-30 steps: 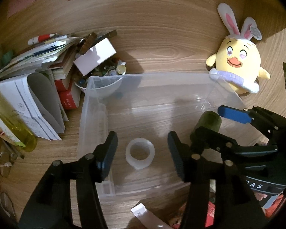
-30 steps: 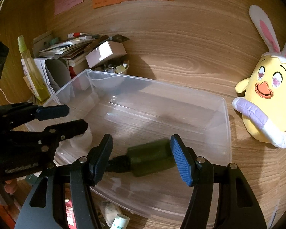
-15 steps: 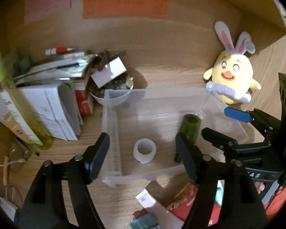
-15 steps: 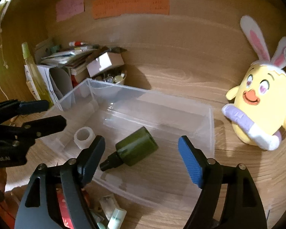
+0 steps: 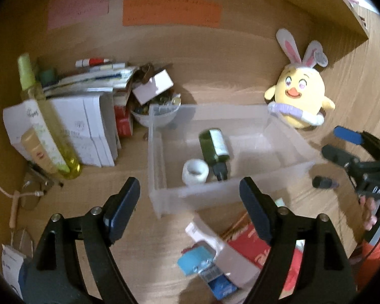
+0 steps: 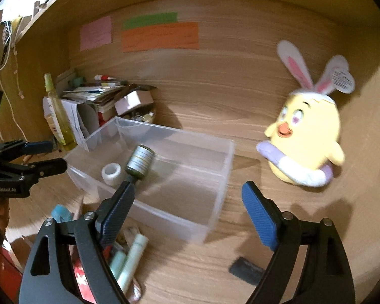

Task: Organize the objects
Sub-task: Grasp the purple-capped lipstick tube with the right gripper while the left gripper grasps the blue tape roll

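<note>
Both grippers wide open, empty: left gripper [image 5: 190, 202] and right gripper [image 6: 187, 207] hang above the bin's [image 5: 162, 192] near wall. Ahead of them in the bin, bottle [image 5: 214, 147] lies flat touching the tape roll [image 5: 195, 171]. Risk: next reach into clutter [image 5: 215, 261] below may knock the bin. Versus 1.0 s ago: bottle released, both grippers withdrawn.

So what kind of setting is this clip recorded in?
Most likely a home desk or study nook with wood-grain surfaces. Sticky notes are stuck on the back panel, papers and booklets are piled at the left, and a chick plush with bunny ears sits beside a clear storage bin.
</note>
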Tool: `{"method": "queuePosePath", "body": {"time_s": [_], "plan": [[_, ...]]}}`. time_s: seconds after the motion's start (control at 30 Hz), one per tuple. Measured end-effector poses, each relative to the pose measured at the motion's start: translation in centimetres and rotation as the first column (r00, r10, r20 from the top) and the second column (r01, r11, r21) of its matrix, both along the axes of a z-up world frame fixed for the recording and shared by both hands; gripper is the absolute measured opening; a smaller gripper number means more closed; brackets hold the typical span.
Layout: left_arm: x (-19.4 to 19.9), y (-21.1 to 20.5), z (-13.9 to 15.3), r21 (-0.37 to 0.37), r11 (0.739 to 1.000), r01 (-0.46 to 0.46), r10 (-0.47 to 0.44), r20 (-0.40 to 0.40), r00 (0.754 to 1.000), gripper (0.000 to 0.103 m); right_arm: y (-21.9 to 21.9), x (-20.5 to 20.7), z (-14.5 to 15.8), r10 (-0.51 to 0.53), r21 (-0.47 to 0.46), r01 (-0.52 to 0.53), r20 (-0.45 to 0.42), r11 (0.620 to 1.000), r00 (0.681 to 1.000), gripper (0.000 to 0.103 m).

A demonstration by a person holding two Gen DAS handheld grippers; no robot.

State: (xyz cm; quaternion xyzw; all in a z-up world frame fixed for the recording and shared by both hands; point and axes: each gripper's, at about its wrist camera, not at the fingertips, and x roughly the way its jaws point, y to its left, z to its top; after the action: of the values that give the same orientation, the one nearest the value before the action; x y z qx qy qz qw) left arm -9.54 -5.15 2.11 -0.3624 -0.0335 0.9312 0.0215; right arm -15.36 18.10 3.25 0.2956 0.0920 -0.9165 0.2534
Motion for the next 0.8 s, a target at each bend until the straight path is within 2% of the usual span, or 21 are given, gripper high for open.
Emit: {"method": "queuePosePath", "body": {"time_s": [0.27, 0.67, 0.8], "plan": [[1.6, -0.7, -3.0, 0.028, 1.000, -0.012, 0.010, 0.079, 0.997, 0.081, 4.1, 0.3, -2.6, -0.090, 0.050, 0.087, 0.060, 0.995, 0.994, 0.085], [2.7, -0.4, -6.7, 0.073, 0.997, -0.024, 0.010, 0.177, 0.984, 0.081, 8.5, -0.1, -7.5, -0.189, 0.119, 0.167, 0.200, 0.979, 0.961, 0.085], [2.7, -0.7, -7.3, 0.101, 0.994, -0.037, 0.018, 0.187, 0.982, 0.069, 8.9, -0.3, -8.1, -0.192, 0.114, 0.170, 0.214, 0.979, 0.958, 0.085]]}}
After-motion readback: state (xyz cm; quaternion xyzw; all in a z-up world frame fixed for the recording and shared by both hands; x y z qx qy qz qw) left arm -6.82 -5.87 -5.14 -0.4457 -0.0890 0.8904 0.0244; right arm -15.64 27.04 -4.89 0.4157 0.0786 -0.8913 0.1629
